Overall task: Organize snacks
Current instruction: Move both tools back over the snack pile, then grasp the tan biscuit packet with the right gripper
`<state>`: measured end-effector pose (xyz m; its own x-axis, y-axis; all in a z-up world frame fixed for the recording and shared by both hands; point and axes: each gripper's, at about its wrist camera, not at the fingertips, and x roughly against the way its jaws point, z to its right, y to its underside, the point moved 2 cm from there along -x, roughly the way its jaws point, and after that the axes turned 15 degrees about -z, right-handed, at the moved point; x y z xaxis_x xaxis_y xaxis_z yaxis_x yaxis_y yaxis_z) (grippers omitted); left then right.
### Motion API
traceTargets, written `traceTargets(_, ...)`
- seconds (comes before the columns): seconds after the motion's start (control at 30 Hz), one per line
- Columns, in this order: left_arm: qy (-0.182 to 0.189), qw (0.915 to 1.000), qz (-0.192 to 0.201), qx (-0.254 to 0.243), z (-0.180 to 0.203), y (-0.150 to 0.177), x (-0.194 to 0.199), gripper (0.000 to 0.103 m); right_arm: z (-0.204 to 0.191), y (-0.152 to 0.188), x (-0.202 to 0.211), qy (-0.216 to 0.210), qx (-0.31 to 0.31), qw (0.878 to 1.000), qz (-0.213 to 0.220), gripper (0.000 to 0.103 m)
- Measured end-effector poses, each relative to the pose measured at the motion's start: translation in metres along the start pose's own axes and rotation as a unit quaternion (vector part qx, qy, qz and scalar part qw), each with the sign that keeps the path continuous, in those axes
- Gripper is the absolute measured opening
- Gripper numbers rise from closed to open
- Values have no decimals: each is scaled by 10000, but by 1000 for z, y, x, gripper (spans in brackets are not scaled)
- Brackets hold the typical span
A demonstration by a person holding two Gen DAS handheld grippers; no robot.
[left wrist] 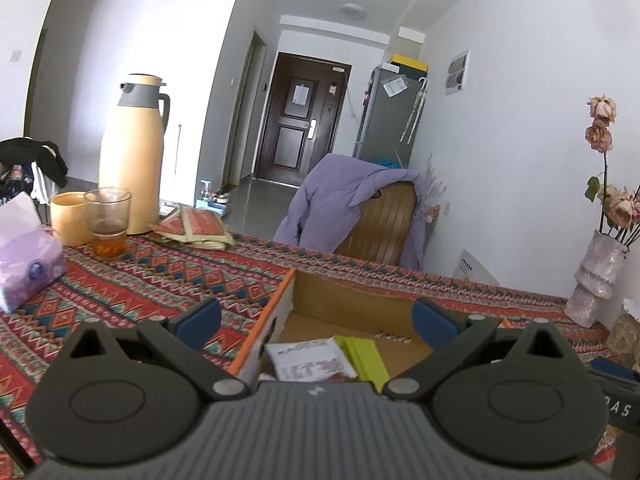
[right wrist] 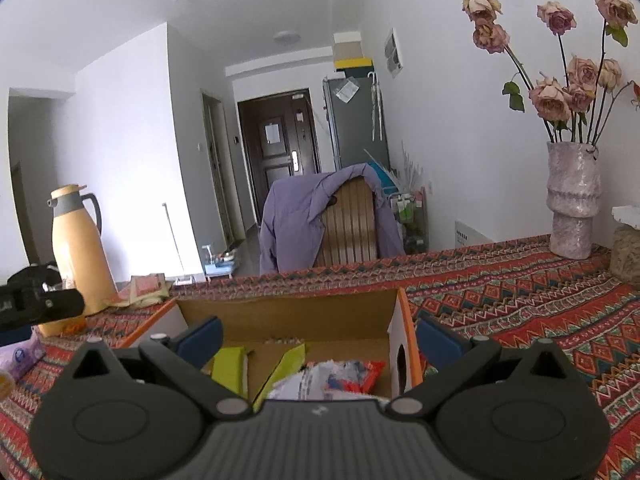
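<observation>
Patterned tablecloth, both tongs wide, empty

Both wrist cams sit low, close over the cardboard box, facing the far door. Left cam looks from box's left, right cam from its right; shared: box, thermos, chair.

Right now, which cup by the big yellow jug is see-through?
The glass cup, holding a little orange drink at the bottom. The other cup beside it is solid yellow like the jug, so nothing shows through it.
</observation>
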<state>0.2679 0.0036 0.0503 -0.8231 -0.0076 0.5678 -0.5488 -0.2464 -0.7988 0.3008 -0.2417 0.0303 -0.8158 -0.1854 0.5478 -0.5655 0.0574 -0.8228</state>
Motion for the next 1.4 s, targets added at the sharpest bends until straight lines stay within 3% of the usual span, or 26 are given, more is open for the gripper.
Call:
traceTargets(0.53, -282, 9989, -369, -119, -33, 56, 50, 103, -4, 56, 65, -112, 168, 9991, -360, 103)
traceTargets(0.93, -288, 9969, -662, -309, -54, 98, 75, 103, -28, 103, 80, -329, 417, 9950, -851, 103)
traceTargets(1.4, -320, 9917, -1135, -508, -65, 133, 74, 103, -64, 138, 73, -749, 757, 9840, -1430, 103)
